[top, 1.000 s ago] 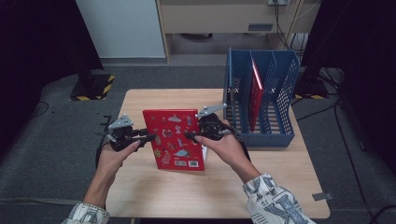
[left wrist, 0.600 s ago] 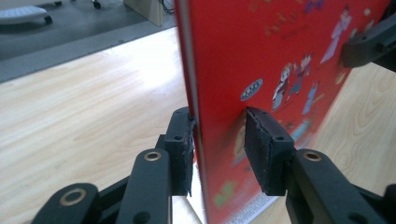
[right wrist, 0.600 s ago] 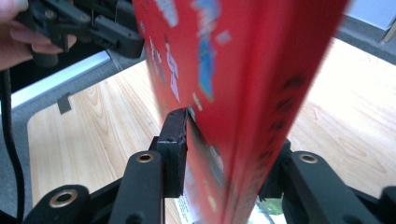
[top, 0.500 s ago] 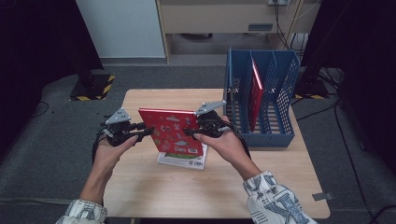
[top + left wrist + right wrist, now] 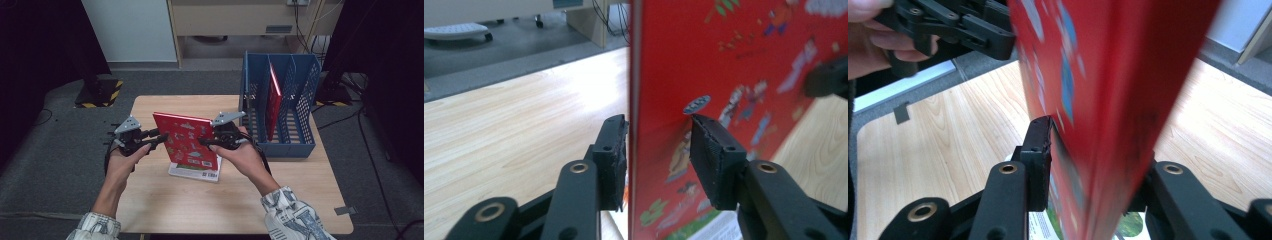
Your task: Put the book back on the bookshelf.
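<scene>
Table (image 5: 165, 210): pale wood.
Blue rack (image 5: 305, 145): at 3 o'clock of the book — a red book stands in a slot.
Red book (image 5: 186, 141): raised, tilted, above another book on the table.
Left gripper (image 5: 161, 138): jaws clamp its 9 o'clock edge.
Right gripper (image 5: 205, 142): jaws pinch the 3 o'clock edge.

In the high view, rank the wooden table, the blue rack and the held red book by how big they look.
1. wooden table
2. blue rack
3. red book, lifted nearer the camera, so its look may flatter it.
</scene>
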Motion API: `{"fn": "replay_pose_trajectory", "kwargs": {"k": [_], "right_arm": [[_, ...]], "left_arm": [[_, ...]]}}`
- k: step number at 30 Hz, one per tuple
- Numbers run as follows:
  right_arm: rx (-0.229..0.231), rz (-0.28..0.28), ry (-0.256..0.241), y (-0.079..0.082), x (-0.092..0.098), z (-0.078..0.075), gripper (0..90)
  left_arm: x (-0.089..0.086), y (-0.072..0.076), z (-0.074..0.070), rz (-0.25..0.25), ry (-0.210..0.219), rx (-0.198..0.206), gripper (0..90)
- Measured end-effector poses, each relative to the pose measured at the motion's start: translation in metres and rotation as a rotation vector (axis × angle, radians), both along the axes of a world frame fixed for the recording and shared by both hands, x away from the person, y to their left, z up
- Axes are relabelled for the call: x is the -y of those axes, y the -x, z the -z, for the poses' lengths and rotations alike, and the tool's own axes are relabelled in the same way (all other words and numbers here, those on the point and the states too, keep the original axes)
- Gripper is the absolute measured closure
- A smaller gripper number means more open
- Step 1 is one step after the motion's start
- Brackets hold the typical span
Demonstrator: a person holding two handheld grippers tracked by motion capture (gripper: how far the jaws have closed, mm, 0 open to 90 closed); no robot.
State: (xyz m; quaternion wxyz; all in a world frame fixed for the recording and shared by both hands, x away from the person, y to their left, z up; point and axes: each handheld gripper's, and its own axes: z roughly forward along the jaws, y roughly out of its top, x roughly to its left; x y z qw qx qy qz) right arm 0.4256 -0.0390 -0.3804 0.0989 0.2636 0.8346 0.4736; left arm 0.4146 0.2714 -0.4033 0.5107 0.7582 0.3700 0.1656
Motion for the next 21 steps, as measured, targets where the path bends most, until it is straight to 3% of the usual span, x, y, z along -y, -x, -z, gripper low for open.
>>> {"fn": "replay_pose_trajectory", "kwargs": {"k": [8,14,21], "right_arm": [[0.045,-0.011,-0.015,0.009,-0.001,-0.002,66.2],[0.037,-0.012,-0.048,0.013,0.000,0.000,69.7],[0.052,-0.019,-0.055,0.021,-0.002,0.000,67.4]], "left_arm": [[0.004,-0.002,0.003,-0.012,-0.004,0.000,46.1],[0.004,-0.001,0.004,-0.034,-0.009,0.015,41.3],[0.007,-0.001,0.007,-0.034,-0.014,0.013,38.8]]}}
